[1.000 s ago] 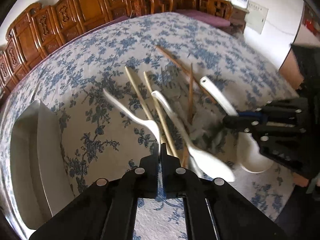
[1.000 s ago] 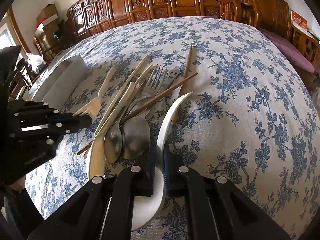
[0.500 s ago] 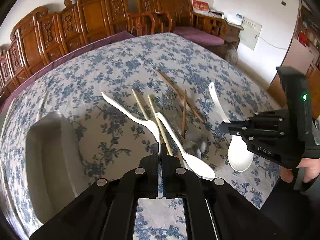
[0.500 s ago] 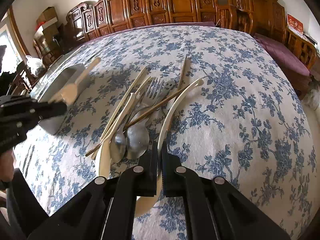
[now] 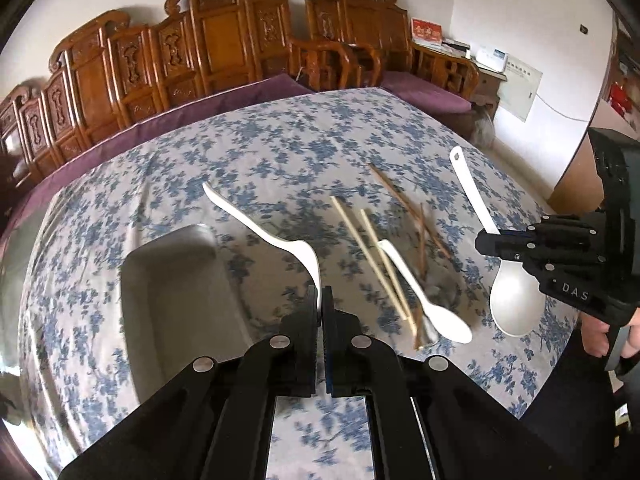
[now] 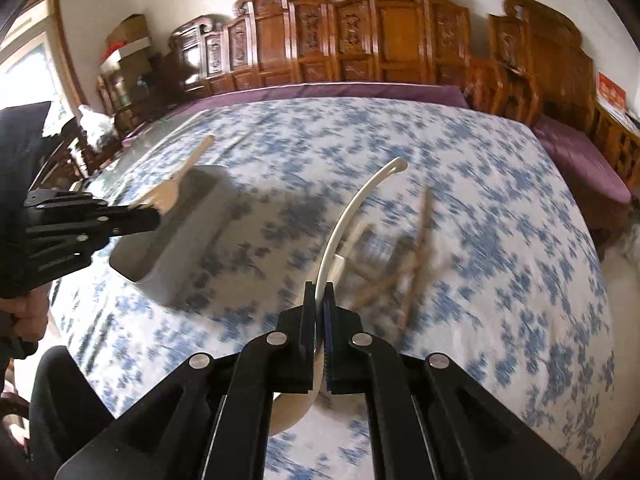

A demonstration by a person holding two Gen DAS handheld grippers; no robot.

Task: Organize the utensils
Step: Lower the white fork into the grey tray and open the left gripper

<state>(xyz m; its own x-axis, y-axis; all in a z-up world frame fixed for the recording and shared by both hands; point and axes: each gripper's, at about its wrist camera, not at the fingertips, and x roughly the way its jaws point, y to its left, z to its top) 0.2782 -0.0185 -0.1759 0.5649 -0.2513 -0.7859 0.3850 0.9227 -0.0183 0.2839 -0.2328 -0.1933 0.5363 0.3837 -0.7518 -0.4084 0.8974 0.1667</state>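
Note:
My left gripper (image 5: 320, 296) is shut on a white plastic fork (image 5: 260, 226), held in the air next to a white rectangular tray (image 5: 168, 280). In the right wrist view the left gripper (image 6: 154, 216) holds that fork (image 6: 180, 178) over the tray (image 6: 188, 248). My right gripper (image 6: 319, 296) is shut on a large white rice spoon (image 6: 352, 208), lifted above the table. In the left wrist view the right gripper (image 5: 486, 242) holds the spoon (image 5: 516, 300) at the right. Chopsticks (image 5: 368, 256), a white spoon (image 5: 436, 308) and metal cutlery lie in a pile between them.
The table has a blue floral cloth (image 5: 260, 160). Carved wooden chairs (image 5: 224, 40) line the far side. The table's right edge (image 5: 532, 404) is close to the right hand. The pile looks blurred in the right wrist view (image 6: 396, 272).
Both grippers have risen from the table with their utensils. The left one has carried the fork left toward the tray; the right one has lifted the rice spoon clear of the pile.

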